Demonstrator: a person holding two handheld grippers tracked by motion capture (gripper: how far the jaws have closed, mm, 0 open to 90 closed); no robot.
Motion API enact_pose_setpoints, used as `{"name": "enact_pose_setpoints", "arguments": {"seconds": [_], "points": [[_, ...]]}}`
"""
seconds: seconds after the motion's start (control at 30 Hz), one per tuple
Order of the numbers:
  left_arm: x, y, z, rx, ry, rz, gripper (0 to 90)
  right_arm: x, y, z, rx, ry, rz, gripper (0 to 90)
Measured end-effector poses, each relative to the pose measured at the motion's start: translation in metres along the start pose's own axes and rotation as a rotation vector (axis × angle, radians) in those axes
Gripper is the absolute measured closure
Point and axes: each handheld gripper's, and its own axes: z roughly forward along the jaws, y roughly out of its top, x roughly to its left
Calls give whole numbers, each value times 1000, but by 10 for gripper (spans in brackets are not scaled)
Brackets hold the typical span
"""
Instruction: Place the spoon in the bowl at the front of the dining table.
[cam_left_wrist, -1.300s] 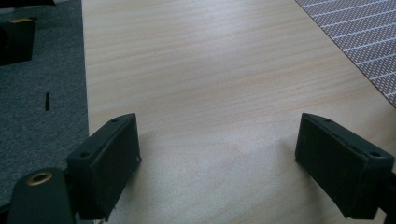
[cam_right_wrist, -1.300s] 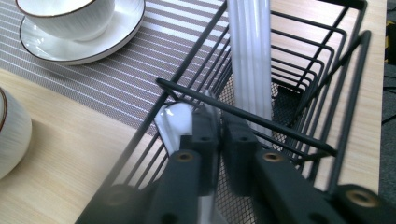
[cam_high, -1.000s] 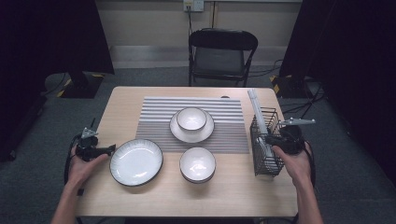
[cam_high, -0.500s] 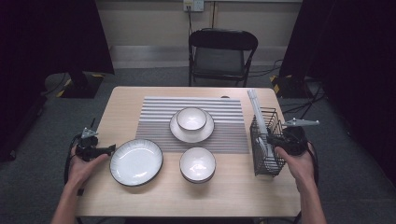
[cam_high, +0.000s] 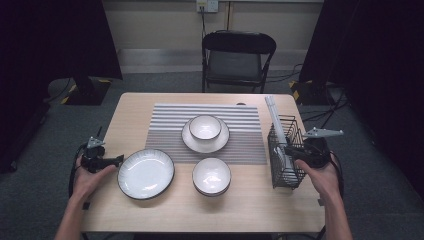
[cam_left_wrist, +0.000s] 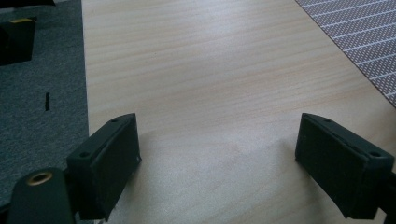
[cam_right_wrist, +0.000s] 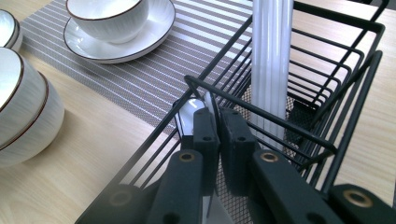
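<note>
Your right gripper, lower centre of the right gripper view, is clamped on a white utensil inside the wire basket at the high view's right; its long axis rises upward. Left gripper sits apart, idle.

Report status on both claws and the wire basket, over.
Left claw open, hovering over bare table. Right claw shut on a thin white piece inside the wire basket, beside the long white sticks. Basket wires crowd the right claw.
</note>
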Motion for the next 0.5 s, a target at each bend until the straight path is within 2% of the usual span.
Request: {"name": "enact_pose_setpoints", "arguments": {"seconds": [0.3, 0.4, 0.47, 0.5], "points": [[0, 0, 0, 0, 0, 0, 132, 0, 0, -3, -16, 41, -26, 858], [0, 0, 0, 0, 0, 0, 132, 0, 0, -6, -17, 41, -36, 859], [0, 0, 0, 0, 0, 0, 132, -1, -2, -9, -35, 47, -35, 862], [0, 0, 0, 0, 0, 0, 132, -1, -2, -11, -49, 36, -32, 866]]}}
